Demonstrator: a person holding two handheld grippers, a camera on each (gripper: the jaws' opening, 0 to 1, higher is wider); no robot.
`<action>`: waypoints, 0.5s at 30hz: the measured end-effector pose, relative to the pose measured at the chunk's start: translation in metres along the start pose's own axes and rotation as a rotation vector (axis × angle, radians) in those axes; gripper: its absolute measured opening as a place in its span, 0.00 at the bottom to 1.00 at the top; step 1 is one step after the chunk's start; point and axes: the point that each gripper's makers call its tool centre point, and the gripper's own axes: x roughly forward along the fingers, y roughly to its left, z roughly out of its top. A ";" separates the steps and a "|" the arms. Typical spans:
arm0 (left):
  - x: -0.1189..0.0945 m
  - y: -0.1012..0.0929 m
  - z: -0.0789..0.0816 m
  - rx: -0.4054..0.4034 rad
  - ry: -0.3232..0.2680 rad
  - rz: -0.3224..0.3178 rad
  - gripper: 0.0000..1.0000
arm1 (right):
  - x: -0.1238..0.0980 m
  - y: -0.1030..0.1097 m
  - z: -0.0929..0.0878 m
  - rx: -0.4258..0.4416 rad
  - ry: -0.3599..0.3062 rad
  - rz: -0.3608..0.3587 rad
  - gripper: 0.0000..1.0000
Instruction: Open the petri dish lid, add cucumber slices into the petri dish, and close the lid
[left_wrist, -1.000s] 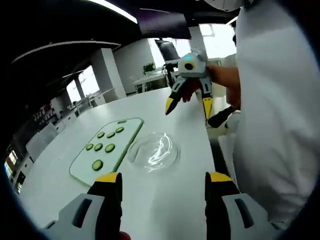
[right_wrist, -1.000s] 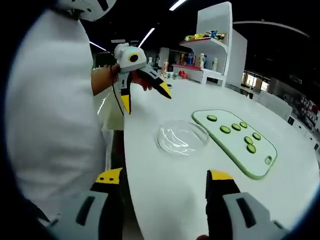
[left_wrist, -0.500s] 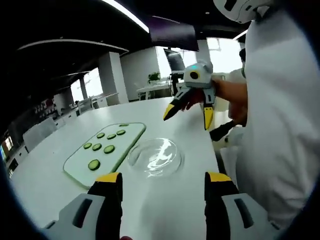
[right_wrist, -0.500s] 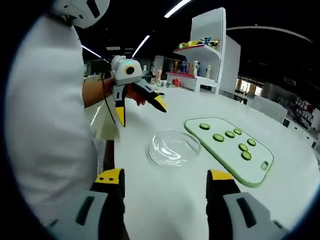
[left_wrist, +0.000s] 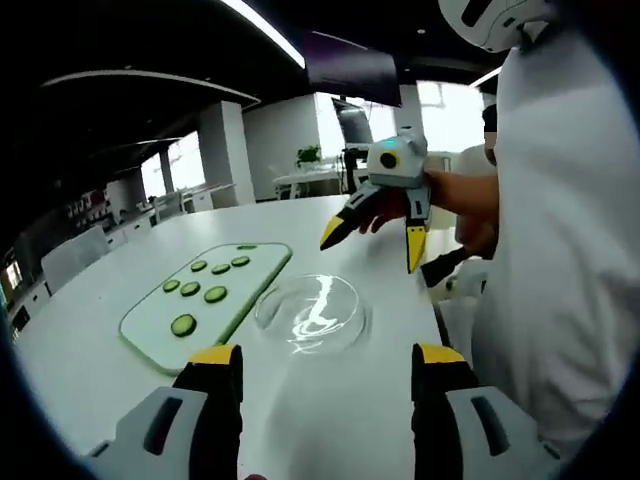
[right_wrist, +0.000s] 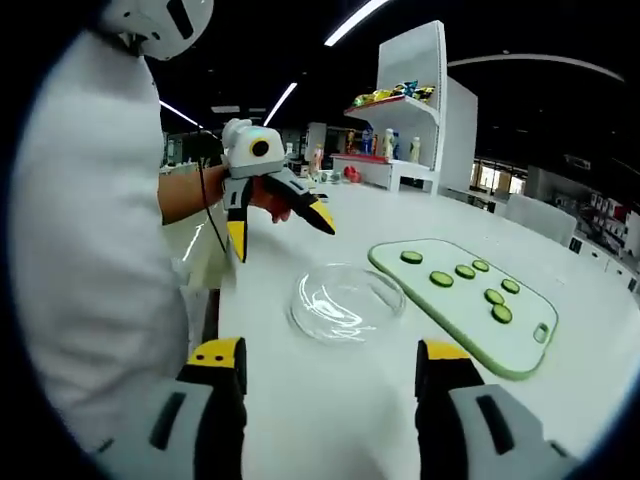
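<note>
Where the left gripper view looks across the white tabletop (left_wrist: 100, 330), the left gripper (left_wrist: 325, 365) gapes empty before the lidded petri dish (left_wrist: 308, 313) near the tabletop's person-side edge, the cutting board (left_wrist: 200, 300) with cucumber slices (left_wrist: 190, 290) beside it. In the right gripper view, the right gripper (right_wrist: 330, 360) likewise stands open and empty.

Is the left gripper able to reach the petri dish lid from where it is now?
Probably yes. The left gripper is open and aimed at the petri dish, with bare white table between them.
</note>
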 end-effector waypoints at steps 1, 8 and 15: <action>0.001 0.000 0.000 0.001 0.000 0.001 0.68 | 0.002 0.000 0.001 -0.001 -0.007 0.001 0.67; 0.004 -0.003 -0.005 -0.001 0.020 -0.021 0.69 | 0.008 -0.004 0.000 -0.009 -0.004 0.007 0.67; 0.005 0.005 -0.007 -0.017 0.023 0.000 0.69 | 0.012 -0.003 -0.004 -0.013 0.010 0.020 0.67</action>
